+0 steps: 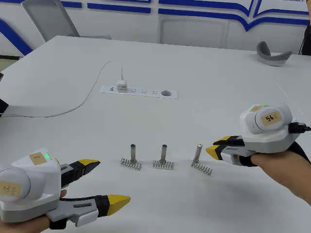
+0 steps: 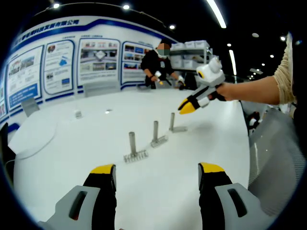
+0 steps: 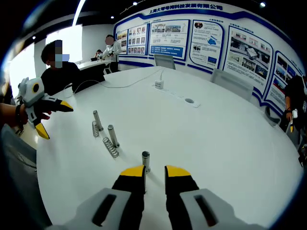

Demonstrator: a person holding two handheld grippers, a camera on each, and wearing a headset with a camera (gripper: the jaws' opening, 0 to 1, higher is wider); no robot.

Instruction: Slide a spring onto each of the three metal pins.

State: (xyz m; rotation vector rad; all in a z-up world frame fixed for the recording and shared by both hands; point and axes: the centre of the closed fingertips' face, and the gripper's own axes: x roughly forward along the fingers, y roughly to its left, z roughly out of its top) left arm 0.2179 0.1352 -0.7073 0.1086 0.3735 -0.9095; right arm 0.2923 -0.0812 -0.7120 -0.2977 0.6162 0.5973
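Three metal pins stand upright in a row on the white table [image 1: 204, 97]: the left pin [image 1: 133, 151], the middle pin [image 1: 164, 152] and the right pin [image 1: 198, 152]. In front of each lies a loose spring: [image 1: 131, 164], [image 1: 163, 165], [image 1: 201, 168]. My left gripper [image 1: 108, 182] is at the bottom left, open wide and empty, well short of the left pin [image 2: 132, 142]. My right gripper [image 1: 217, 145] hovers just right of the right pin [image 3: 146, 160], its jaws a narrow gap apart with nothing between them.
A white power strip [image 1: 140, 91] with a plugged charger [image 1: 121, 86] and a cable lies mid-table behind the pins. A grey curved band [image 1: 273, 54] rests at the far right. A chair [image 1: 48, 17] stands behind the table. People [image 3: 60, 72] sit beyond the edge.
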